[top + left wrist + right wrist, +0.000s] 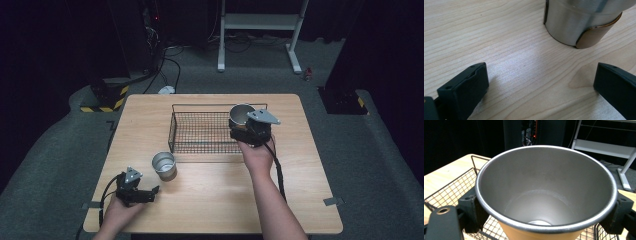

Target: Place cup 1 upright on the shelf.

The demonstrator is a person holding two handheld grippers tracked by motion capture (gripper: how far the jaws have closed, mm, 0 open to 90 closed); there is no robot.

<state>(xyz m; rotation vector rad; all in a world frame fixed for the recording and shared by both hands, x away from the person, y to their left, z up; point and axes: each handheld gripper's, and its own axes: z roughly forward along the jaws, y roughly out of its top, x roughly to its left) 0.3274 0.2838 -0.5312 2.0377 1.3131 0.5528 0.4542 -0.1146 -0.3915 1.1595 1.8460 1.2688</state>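
Note:
My right gripper (243, 126) is shut on a steel cup (241, 114) with a tan band, held upright above the right end of the black wire basket (200, 131). In the right gripper view the cup (546, 192) is empty and its rim sits between the two black jaws. A second steel cup (164, 165) stands on the table in front of the basket's left corner. My left gripper (155, 192) rests low near the table's front left, open and empty, pointing toward that cup. In the left gripper view that cup (579, 21) stands a short way beyond the spread jaws.
The wooden table (210, 200) has bare surface across its front and right. A white stand (260, 22) and cables lie on the dark floor behind. A yellow-black striped base (105, 100) sits off the table's far left corner.

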